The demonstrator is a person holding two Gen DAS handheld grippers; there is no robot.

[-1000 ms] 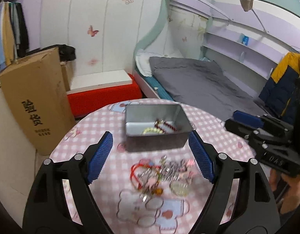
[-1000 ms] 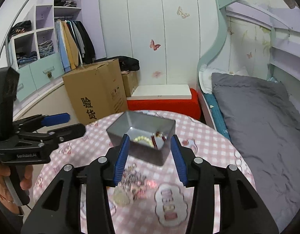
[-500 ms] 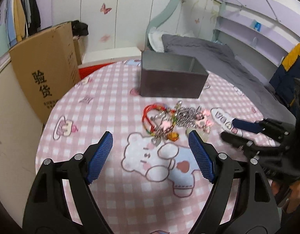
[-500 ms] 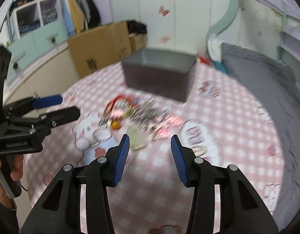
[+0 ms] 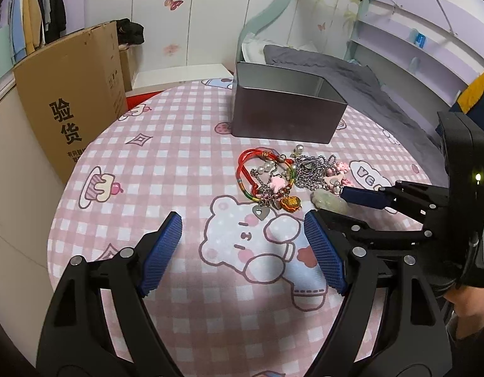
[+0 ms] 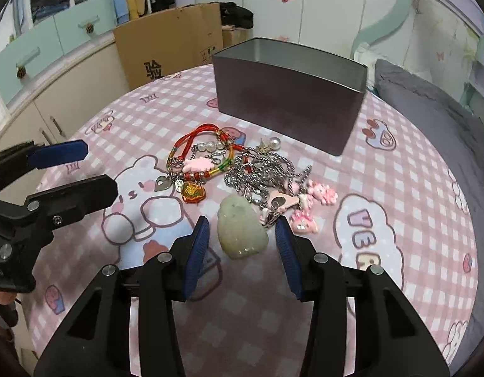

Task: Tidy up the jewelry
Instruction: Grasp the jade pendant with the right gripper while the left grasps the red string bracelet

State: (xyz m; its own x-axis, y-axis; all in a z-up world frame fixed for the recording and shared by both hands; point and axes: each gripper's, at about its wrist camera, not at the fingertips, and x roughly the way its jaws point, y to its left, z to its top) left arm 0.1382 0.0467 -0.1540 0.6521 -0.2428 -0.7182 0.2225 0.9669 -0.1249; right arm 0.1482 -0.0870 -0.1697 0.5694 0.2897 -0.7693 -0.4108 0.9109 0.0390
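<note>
Round table [image 5: 166, 169] with a pink checked cloth carries everything; a grey metal box [image 6: 289, 94] stands open-topped at the far side, its inside hidden from both views at this angle. Just in front of the box lies the jewelry pile [image 6: 242, 176], still loose on the cloth: a red cord bracelet [image 5: 257, 163] on the left, a tangled silver chain [image 6: 263, 169] in the middle, pink charms [image 6: 317, 194] to the right, and a pale green jade pendant [image 6: 240, 229] nearest the right hand, touching the chain's edge. Step in hand looks like the approach for a pick: the right gripper [image 6: 242, 245] points down at the pile with the pendant sitting between its blue pads [image 6: 196, 248], gaps visible on both sides, so it is released and grasping nothing yet. The left gripper [image 5: 242, 245] hangs wide apart and empty over the bear print, short of the pile, holding nothing. Next move probably calls for lowering the right one a little until the pads flank the pendant's widest part, clenching, then lifting clear and carrying it over the box rim. Risk as judged: the chain and a metal clip lie against the pendant's right side, so a sloppy close could snag them and drag the tangle along.
</note>
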